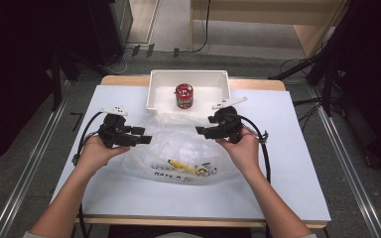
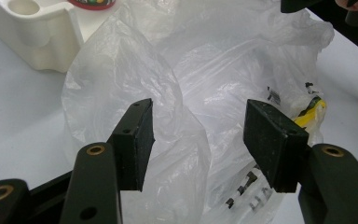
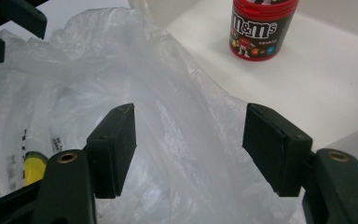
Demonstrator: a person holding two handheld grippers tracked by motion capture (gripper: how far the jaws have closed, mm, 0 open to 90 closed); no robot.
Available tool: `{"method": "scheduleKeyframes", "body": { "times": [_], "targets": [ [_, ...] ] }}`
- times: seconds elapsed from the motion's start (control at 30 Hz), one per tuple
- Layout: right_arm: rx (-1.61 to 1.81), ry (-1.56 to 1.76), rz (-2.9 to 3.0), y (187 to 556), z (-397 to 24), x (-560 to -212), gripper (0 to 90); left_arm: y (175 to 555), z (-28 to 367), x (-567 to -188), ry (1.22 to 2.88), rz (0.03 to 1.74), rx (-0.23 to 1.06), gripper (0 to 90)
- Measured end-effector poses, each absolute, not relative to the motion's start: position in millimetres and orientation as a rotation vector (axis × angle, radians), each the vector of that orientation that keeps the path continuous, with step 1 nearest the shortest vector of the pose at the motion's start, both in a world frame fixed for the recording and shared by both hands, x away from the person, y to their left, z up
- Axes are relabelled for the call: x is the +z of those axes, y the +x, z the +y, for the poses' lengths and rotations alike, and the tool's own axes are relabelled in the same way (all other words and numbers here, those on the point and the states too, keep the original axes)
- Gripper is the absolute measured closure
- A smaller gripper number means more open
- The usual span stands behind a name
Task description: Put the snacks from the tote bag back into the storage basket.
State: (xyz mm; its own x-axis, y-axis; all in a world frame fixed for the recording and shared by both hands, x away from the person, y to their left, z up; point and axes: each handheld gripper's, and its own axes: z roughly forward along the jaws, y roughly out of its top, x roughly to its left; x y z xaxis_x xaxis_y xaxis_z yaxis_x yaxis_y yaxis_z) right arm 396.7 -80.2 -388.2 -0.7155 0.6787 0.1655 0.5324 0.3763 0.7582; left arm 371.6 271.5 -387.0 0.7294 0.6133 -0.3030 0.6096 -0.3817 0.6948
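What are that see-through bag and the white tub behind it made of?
The bag looks like thin plastic film: translucent, crinkled, glossy on its folds, its contents showing through. The white tub seems to be rigid moulded plastic, smooth and slightly shiny, with rounded corners. The red canister inside it is probably plastic too, under a printed label.

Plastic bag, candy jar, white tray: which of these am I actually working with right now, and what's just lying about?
In the job:
- clear plastic bag, between both grippers
- left gripper, open, fingers over the bag
- right gripper, open beside the bag

Probably next, judging by how close it is:
- red candy jar in the white tray

Lying about:
- cables on the floor
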Motion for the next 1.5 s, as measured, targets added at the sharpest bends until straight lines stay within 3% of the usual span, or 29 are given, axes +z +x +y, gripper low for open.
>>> {"method": "scheduleKeyframes", "body": {
  "times": [0.87,1.5],
  "targets": [
    [1.245,1.107,2.402,348,-117,-406,35.6,366,271,-390,2.101,0.899,0.014,43.6],
    [1.247,1.136,2.385,349,-133,-413,35.5,368,271,-394,2.095,0.894,0.035,43.0]
  ]
}}
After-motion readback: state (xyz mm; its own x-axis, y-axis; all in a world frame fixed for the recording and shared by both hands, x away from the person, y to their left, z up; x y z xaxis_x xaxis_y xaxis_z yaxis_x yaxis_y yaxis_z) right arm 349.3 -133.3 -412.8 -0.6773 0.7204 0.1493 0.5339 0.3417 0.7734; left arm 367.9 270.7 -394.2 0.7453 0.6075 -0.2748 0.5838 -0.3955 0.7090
